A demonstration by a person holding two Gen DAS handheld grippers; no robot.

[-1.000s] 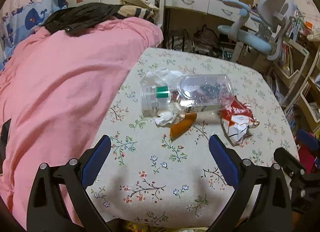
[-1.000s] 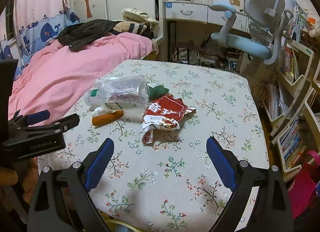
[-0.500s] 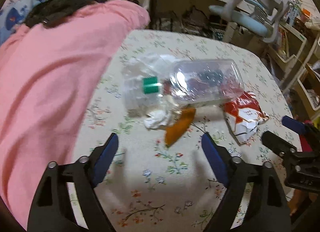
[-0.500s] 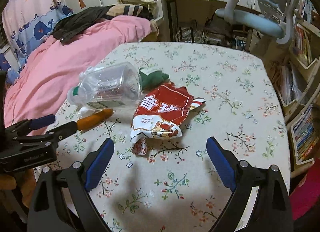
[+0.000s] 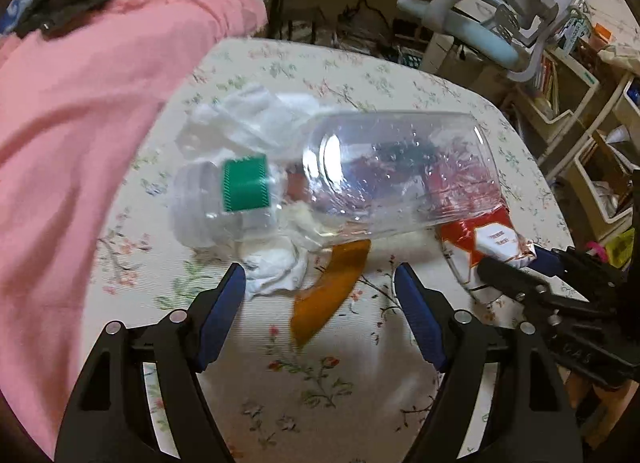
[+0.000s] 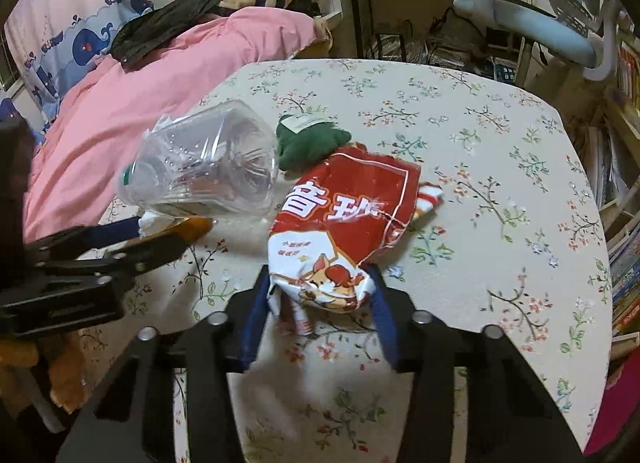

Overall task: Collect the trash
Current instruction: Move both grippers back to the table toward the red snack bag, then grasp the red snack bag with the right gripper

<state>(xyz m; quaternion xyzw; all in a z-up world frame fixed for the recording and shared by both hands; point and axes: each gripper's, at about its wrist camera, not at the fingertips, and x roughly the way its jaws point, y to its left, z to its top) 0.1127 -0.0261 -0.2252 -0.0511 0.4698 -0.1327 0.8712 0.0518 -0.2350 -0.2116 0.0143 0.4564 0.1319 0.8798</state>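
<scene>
A clear plastic bottle point(image 5: 384, 179) with a green cap point(image 5: 244, 183) lies on its side on the floral table point(image 5: 320, 379). White crumpled tissue point(image 5: 276, 275) and an orange wrapper point(image 5: 328, 291) lie under it. My left gripper point(image 5: 320, 287) is open, its fingers either side of the tissue and orange wrapper. A red snack bag point(image 6: 344, 223) lies right of the bottle point(image 6: 208, 167). My right gripper point(image 6: 320, 287) has narrowed around the bag's near end, the blue pads at both its sides. A green cloth scrap point(image 6: 308, 139) lies behind the bag.
A pink duvet point(image 5: 80, 123) borders the table on the left. A blue desk chair point(image 6: 536, 23) and desk stand behind the table. Shelves with books point(image 6: 624, 255) stand to the right.
Both grippers have moved forward to the trash. The left fingers have narrowed around the tissue and orange wrapper. The right fingers have narrowed around the snack bag's near end.
</scene>
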